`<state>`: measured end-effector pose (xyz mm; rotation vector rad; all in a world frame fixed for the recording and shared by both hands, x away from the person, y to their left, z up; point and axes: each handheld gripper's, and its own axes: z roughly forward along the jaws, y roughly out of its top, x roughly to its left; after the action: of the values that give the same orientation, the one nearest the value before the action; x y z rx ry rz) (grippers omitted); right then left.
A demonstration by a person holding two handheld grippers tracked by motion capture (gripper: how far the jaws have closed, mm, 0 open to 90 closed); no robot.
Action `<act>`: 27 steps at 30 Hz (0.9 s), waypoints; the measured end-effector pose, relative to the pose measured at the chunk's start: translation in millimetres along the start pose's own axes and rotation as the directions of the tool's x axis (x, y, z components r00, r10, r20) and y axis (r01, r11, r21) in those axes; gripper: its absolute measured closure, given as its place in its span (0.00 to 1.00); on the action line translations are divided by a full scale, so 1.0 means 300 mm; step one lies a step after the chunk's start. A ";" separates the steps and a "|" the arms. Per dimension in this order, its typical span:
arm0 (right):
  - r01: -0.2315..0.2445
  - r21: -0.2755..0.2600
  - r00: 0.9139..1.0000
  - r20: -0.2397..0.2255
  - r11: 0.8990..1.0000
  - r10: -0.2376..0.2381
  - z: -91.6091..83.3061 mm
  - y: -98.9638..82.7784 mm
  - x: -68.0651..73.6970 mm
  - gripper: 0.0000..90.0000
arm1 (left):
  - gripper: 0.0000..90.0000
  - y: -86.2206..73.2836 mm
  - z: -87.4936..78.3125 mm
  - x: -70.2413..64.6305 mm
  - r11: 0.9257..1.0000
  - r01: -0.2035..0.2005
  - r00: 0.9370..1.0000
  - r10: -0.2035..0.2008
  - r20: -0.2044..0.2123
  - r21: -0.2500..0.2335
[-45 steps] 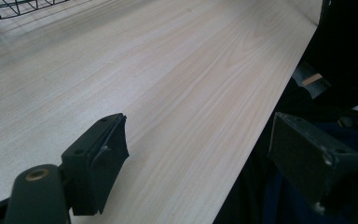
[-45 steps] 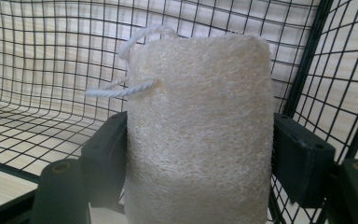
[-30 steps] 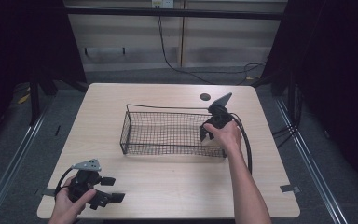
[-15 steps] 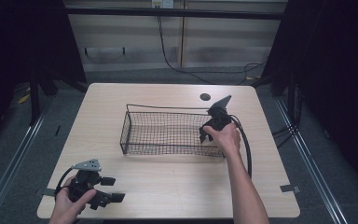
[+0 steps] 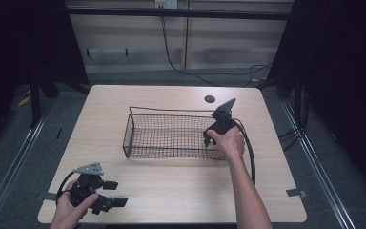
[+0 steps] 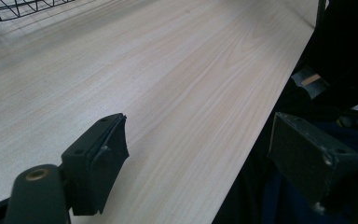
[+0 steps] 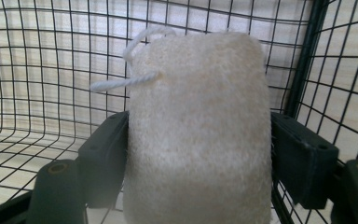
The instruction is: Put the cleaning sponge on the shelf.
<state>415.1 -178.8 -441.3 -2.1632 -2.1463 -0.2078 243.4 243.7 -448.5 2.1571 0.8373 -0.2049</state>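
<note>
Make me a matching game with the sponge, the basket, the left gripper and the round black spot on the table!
Things:
1. loofah sponge
2. wire basket
3. left gripper
4. round black spot

Places or states:
A. fingers apart, nothing between them
B. on the tabletop beyond the basket
C. between the right gripper fingers
D. mid-table, black mesh

Pairs: 1-C, 2-D, 3-A, 4-B
</note>
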 end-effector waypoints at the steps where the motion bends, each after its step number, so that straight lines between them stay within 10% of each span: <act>1: 0.006 0.001 1.000 0.006 1.000 -0.006 0.000 -0.001 0.000 0.28 | 0.21 0.000 0.000 0.000 1.000 0.000 1.000 0.000 -0.001 0.000; 27: 0.037 -0.002 0.999 0.036 0.999 -0.036 -0.021 -0.009 0.014 0.27 | 0.21 0.000 -0.001 -0.001 1.000 0.000 1.000 0.000 0.000 0.001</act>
<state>412.1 -175.7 -434.4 -2.1468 -2.2073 -0.1762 243.3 243.6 -448.2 2.1580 0.8370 -0.2052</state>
